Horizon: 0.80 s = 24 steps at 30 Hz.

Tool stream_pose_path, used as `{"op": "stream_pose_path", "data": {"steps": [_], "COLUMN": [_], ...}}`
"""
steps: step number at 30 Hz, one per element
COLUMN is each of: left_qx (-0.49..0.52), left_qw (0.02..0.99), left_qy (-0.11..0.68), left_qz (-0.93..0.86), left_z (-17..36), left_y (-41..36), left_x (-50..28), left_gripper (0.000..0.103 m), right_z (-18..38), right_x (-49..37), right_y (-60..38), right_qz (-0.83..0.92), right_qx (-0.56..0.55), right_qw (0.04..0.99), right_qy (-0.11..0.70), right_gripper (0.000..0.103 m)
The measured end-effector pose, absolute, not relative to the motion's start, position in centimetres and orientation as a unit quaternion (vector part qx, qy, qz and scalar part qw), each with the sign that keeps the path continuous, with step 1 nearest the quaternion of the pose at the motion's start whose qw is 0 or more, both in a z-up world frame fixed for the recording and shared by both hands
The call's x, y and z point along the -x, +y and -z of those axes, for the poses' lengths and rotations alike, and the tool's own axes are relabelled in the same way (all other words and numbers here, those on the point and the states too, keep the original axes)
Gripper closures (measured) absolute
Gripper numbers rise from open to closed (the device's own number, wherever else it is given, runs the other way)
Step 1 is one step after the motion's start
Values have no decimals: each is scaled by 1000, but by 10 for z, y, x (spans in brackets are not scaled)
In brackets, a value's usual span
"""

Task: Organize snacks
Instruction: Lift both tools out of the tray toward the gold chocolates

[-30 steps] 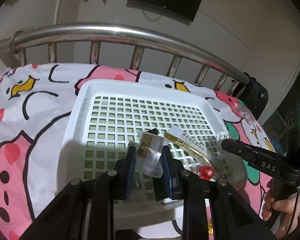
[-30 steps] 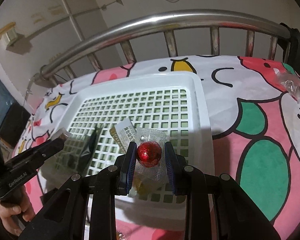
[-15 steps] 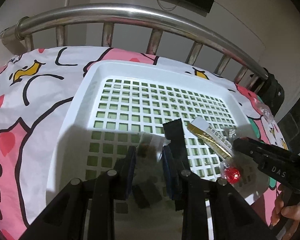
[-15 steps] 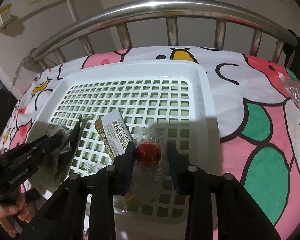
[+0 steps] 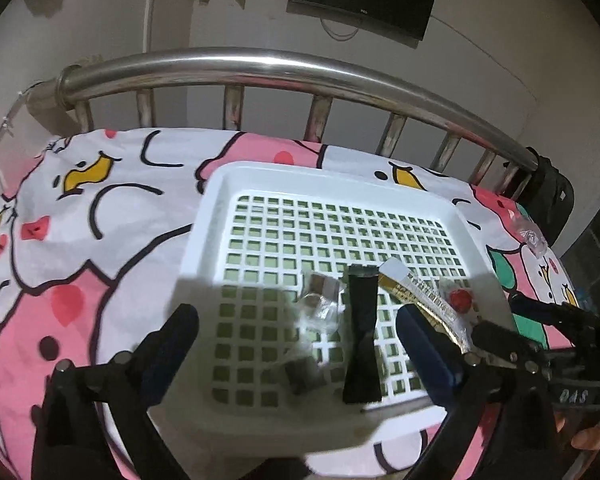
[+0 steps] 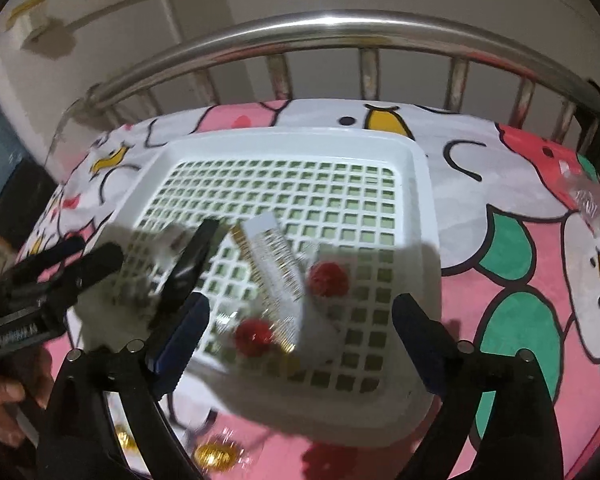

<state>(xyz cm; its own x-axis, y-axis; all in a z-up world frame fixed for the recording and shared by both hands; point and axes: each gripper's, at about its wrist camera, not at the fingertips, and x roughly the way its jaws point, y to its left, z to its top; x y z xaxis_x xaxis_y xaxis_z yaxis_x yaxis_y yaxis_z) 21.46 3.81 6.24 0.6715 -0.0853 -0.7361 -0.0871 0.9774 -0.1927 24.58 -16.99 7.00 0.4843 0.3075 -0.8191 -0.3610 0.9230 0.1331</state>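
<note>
Release step in hand: left tongs (image 5: 296, 336) and right tongs (image 6: 300, 328) opening, nothing clamped, snacks dropped into the basket (image 5: 220, 200) ahead; next, fetch the gold-wrapped candy (image 6: 214, 454) lying below the right tongs.

R tool (image 6: 300, 332) opening over white basket (image 6: 424, 208), red candy (image 6: 328, 279) lying free inside.

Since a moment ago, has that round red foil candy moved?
Yes. The round red foil candy, earlier pinched between the right gripper's opening fingers, now lies free on the white plastic basket's grid floor.
</note>
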Motion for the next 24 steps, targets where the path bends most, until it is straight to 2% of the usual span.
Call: {"op": "stream_pose_path", "data": {"steps": [5,12,19,24], "left_qx": [81,26,-43,-73], "left_qw": [893,866,826,794], "left_qy": [443,496,558,597], "left_qz": [6,46,72,88], "left_z": [-67,-75,-65,-46], "left_y": [43,43,35,28], "left_x": [-202,-168,-137,-123], "left_gripper": [2,2,2,2], "right_z": [-82,-87,-67,-53], "right_x": [-220,-191,-160,-138], "right_y": [-157,-152,-134,-120], "right_qz": [-214,-255,-284,-286], "right_qx": [67,59,101,163], "right_qw": [854,816,755,730], "right_qy": [469,516,583,599], "right_gripper": [3,3,3,3]}}
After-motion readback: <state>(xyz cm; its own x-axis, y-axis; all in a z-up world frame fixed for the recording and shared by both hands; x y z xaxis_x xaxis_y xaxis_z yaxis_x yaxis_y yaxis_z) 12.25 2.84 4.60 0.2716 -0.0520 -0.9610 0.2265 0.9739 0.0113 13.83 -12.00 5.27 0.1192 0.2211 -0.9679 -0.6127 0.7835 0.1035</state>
